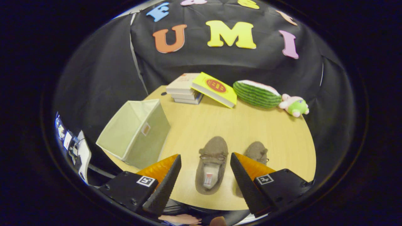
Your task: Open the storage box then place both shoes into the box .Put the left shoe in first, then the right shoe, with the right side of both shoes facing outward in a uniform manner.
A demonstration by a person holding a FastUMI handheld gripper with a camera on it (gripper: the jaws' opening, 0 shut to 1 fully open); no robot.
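Two brown moccasin shoes lie on the wooden table, toes pointing away from me. The left shoe sits between my fingers, seen from above. The right shoe lies beside it, partly hidden behind my right finger. My gripper is open, held above the table, with nothing between its fingers touching them. A pale green fabric storage box stands open-topped beyond my left finger, near the table's left edge.
At the back of the table a stack of books carries a tilted yellow book. To the right of the books lie a watermelon plush and a small green and pink plush toy. Some equipment stands off the table's left edge.
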